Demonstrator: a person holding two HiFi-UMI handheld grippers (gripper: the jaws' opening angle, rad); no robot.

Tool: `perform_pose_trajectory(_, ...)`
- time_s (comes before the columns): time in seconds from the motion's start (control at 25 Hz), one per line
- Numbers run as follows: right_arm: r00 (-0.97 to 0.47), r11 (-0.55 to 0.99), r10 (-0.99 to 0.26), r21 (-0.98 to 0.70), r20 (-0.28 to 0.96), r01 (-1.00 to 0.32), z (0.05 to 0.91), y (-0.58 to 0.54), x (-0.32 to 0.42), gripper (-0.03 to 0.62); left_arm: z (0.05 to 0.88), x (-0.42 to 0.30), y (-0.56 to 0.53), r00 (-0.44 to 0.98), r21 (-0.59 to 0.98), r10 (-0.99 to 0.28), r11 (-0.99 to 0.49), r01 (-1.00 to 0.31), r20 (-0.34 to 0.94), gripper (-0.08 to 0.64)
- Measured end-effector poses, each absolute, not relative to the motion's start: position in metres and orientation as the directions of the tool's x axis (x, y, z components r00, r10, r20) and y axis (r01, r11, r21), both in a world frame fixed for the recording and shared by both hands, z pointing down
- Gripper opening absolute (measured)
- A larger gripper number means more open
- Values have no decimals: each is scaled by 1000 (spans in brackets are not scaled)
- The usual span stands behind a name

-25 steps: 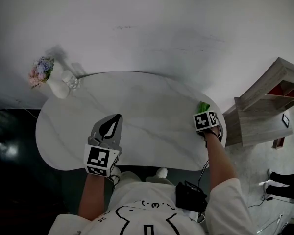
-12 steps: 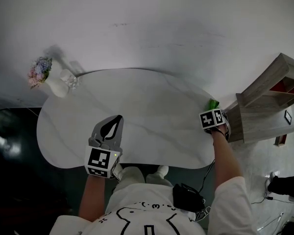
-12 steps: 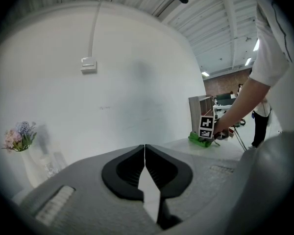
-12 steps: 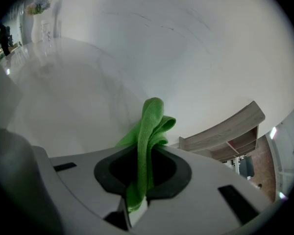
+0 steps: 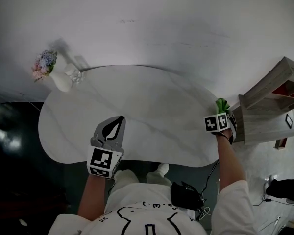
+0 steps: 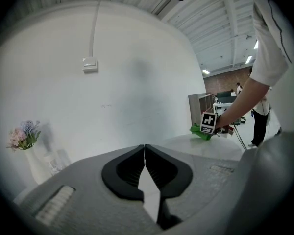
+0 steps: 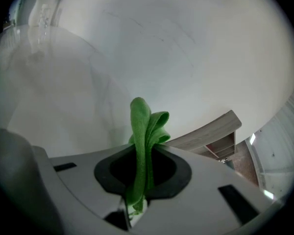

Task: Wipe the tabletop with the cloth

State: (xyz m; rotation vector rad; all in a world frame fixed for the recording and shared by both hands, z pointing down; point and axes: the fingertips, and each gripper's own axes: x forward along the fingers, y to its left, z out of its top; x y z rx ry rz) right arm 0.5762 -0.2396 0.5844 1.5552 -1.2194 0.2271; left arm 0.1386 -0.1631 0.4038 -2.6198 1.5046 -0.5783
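A folded green cloth point(image 5: 221, 105) point(image 7: 146, 136) point(image 6: 200, 132) sticks out of my right gripper point(image 5: 220, 112) point(image 7: 144, 155), which is shut on it at the far right edge of the white oval tabletop point(image 5: 152, 116). My left gripper point(image 5: 113, 126) point(image 6: 145, 153) is shut with nothing between its jaws and hovers over the tabletop's near left part, pointing toward the wall. In the left gripper view the right gripper's marker cube point(image 6: 208, 123) shows beside the cloth, above the table's right end.
A white vase with pastel flowers point(image 5: 53, 72) point(image 6: 25, 146) and a small glass point(image 5: 76, 75) stand at the table's back left. A wooden shelf unit point(image 5: 269, 102) point(image 7: 210, 136) is close to the table's right edge. The white wall point(image 5: 147, 28) runs behind the table.
My right gripper has slid the green cloth rightward, from inside the table's right end to its very edge by the shelf. The left gripper has stayed where it was.
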Motion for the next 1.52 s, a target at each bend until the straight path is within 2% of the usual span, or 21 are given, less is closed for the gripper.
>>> perform_pose_trajectory(0.24,351,36,-651,490,673,-871,558,-229,554,48,392,121,-162,475,-253,-836,-539,-803,274,18)
perform_pose_trajectory(0.48,315,-71,-724,388,613,-919,520,-207,511,49,385,91,-158,505,-250,-824,-561,-789,255,18)
perform_pose_trajectory(0.72,248,-238,-799,91,549,-967,492,-165,455,48,378,60,-142,522,-237,-823,-565,-790,225,18)
perform_pose_trajectory(1.16,191,-198,-833,43,519,-979,475,-112,344,48,367,-28,-109,460,-172,-875,-482,-859,153,18)
perform_pose_trajectory(1.52,59,-138,-878,-133,475,-981,459,-90,255,48,363,-88,-83,419,-150,-900,-433,-889,116,18)
